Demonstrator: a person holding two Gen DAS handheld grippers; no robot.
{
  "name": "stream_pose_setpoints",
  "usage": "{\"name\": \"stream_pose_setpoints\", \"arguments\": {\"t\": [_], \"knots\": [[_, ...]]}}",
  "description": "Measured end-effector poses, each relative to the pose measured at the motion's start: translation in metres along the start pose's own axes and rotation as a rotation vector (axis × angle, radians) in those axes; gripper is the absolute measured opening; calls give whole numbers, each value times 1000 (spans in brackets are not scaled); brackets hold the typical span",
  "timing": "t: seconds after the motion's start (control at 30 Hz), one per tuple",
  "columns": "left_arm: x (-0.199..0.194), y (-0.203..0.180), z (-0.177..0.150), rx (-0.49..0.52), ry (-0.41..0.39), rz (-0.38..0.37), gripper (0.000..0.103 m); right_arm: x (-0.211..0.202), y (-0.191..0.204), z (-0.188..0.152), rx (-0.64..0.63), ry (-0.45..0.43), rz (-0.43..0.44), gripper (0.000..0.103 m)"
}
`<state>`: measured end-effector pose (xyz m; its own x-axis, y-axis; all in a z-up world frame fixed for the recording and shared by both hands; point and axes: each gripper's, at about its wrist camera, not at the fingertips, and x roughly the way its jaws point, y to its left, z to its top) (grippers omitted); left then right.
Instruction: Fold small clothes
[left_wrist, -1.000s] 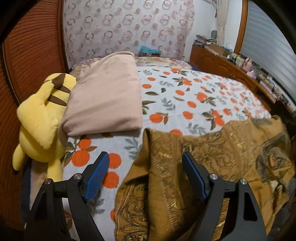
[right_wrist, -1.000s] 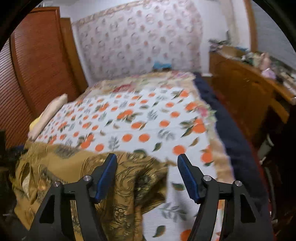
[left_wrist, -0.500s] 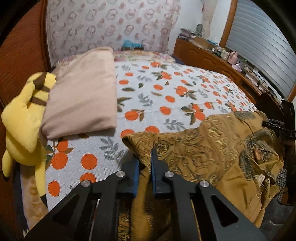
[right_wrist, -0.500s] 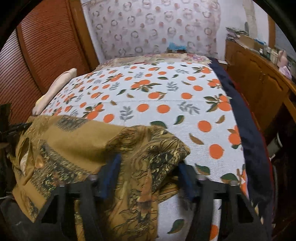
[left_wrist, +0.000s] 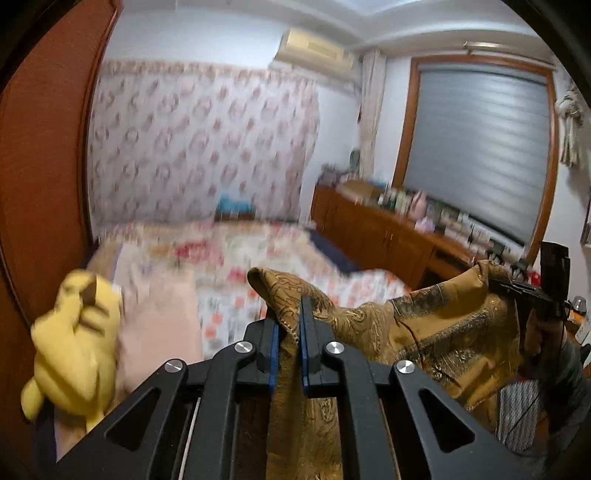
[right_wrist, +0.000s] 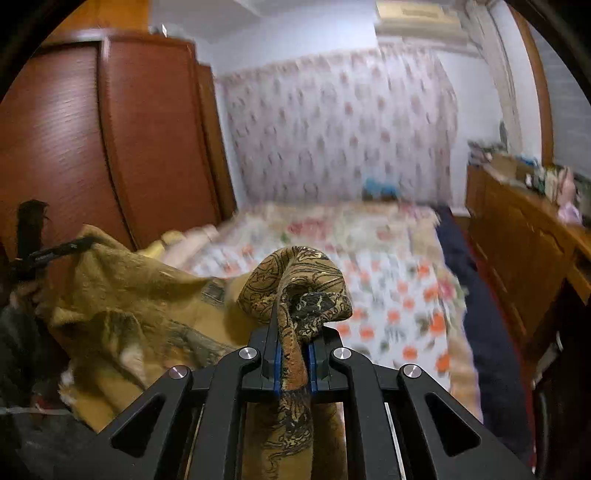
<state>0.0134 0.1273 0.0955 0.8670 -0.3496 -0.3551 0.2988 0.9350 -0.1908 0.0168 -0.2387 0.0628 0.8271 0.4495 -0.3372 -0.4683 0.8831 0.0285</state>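
A small mustard-gold garment (left_wrist: 436, 325) with a dark ornate print is held up above the bed (left_wrist: 258, 266), stretched between the two grippers; one corner of it is pinched in the left gripper (left_wrist: 287, 325), whose blue-lined jaws are nearly together with only the cloth between them, the pinched tip poking up past the fingertips and the rest hanging down behind them; the opposite corner is bunched into a rounded knot in the right gripper (right_wrist: 295, 332), whose jaws are closing, with the fabric squeezed between the pads; in the left wrist view the cloth is seen sagging across to the right gripper at the far right edge, where a hand (left_wrist: 535, 332) and a dark sleeve are partly visible; beneath the garment a bedspread (right_wrist: 388, 288) printed with orange fruit and leaves is spread over the bed, though it is blurred; a pale pink pillow (left_wrist: 155, 325) lies on the left side, with a yellow plush toy (left_wrist: 74, 339) just beside it against a reddish wooden wardrobe (right_wrist: 110, 147); a wooden sideboard (left_wrist: 388, 236) crowded with small items is set along the right wall below a shuttered window (left_wrist: 480, 147)
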Motion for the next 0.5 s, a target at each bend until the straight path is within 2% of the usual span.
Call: {"name": "stream_pose_setpoints", "arguments": {"t": [0.17, 0.27, 0.4, 0.47, 0.5], "knots": [[-24, -5, 51, 30, -109, 35, 10, -41, 4, 60, -68, -129, -13, 10], [-18, 5, 81, 47, -143, 102, 10, -41, 0, 98, -98, -164, -35, 10], [30, 41, 114, 38, -129, 208, 10, 15, -18, 152, -108, -141, -135, 10], [69, 58, 119, 40, -72, 287, 12, 59, -25, 164, -90, -88, -175, 11], [91, 68, 115, 37, -35, 311, 17, 90, -28, 166, -91, -40, -179, 18]]}}
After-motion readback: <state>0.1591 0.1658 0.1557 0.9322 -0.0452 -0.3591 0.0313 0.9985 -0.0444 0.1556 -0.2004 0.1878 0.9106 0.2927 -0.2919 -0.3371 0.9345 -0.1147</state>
